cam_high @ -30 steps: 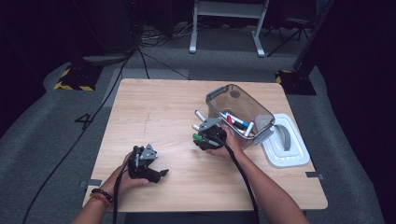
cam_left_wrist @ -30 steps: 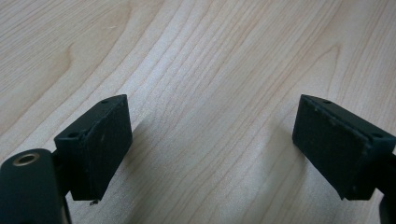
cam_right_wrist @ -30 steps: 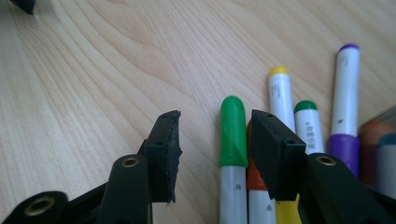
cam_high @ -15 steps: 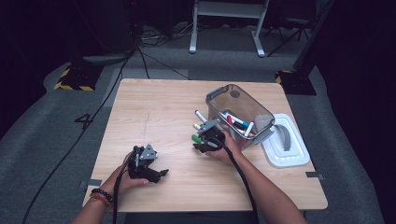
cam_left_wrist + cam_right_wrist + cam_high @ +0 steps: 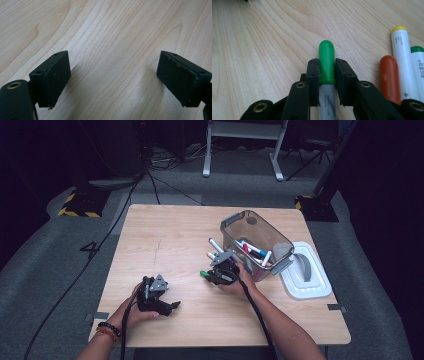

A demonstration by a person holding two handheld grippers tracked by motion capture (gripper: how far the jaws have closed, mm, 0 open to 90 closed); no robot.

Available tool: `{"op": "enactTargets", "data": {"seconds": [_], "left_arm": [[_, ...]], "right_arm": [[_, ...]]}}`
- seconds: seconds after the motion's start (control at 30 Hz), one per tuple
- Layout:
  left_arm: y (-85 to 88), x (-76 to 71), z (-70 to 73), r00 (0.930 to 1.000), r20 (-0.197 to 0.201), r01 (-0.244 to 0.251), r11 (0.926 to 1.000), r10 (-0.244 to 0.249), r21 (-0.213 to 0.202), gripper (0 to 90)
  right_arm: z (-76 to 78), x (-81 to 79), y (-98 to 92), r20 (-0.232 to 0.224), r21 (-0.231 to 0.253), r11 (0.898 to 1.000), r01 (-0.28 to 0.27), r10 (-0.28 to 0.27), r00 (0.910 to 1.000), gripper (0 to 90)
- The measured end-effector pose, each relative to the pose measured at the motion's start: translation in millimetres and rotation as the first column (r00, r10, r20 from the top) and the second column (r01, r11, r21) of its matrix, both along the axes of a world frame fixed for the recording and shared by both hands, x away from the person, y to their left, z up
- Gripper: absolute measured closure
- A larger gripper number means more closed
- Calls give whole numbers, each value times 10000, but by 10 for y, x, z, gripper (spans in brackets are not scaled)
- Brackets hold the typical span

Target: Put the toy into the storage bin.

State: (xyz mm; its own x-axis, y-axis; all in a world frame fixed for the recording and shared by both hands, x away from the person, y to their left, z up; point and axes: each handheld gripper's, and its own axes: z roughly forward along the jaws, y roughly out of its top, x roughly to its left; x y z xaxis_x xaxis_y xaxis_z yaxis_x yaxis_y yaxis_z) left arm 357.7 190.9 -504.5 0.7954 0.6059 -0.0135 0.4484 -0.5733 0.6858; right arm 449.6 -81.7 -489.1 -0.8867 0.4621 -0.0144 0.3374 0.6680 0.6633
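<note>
In the right gripper view, the right gripper (image 5: 327, 72) has just been closing and now pinches a green-capped marker (image 5: 326, 62), its pads pressing the cap from both sides where it meets the grey barrel; the cap tip pokes out past the fingertips. Just beside the fingers lie an orange-capped marker (image 5: 389, 75), a yellow-capped marker (image 5: 402, 60) and another green-capped one (image 5: 419, 65), all flat on the wooden table (image 5: 262, 50).

The left gripper view shows the left gripper (image 5: 113, 77) with fingers spread wide, bare wood between them.

From the high view, the left gripper (image 5: 172, 306) rests well apart from the right gripper (image 5: 204, 274), beyond which stands a clear bin (image 5: 235, 222) holding more markers, with its white lid (image 5: 320, 287) beside it.
</note>
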Motion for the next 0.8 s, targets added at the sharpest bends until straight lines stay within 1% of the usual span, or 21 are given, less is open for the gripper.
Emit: {"op": "enactTargets", "data": {"seconds": [0.13,0.27,0.33,0.37,0.4,0.47,0.57,0.63,0.73,0.77,0.8], "left_arm": [[0,0,0,10000,-1,4,10000,-4,2,124],[0,0,0,10000,-1,2,10000,-2,1,124],[0,0,0,10000,0,7,10000,-7,4,124],[0,0,0,10000,-3,4,10000,-4,3,124],[0,0,0,10000,1,4,10000,-4,4,124],[0,0,0,10000,0,1,10000,-1,3,124],[0,0,0,10000,1,6,10000,-6,5,124],[0,0,0,10000,-1,6,10000,-6,5,124],[0,1,0,10000,-2,8,10000,-8,5,124],[0,1,0,10000,-2,7,10000,-7,3,124],[0,0,0,10000,-2,4,10000,-4,2,124]], "right_arm": [[6,-40,-17,167,225,9996,-173,169,9997,748],[126,-94,-48,381,724,9968,-344,317,9988,749],[245,-127,-91,515,1209,9920,-352,292,9982,749],[289,-135,-104,561,1350,9904,-298,224,9982,750],[367,-148,-127,657,1590,9868,-303,200,9976,750],[473,-178,-156,846,1870,9819,-304,148,9963,750],[646,-240,-208,1093,2107,9771,-303,73,9940,749],[736,-269,-241,1221,2224,9745,-306,33,9925,749],[881,-309,-312,1446,2511,9673,-348,-19,9895,750],[939,-320,-346,1483,2676,9629,-359,-44,9889,750],[973,-326,-366,1536,2732,9613,-359,-67,9881,750]]}}
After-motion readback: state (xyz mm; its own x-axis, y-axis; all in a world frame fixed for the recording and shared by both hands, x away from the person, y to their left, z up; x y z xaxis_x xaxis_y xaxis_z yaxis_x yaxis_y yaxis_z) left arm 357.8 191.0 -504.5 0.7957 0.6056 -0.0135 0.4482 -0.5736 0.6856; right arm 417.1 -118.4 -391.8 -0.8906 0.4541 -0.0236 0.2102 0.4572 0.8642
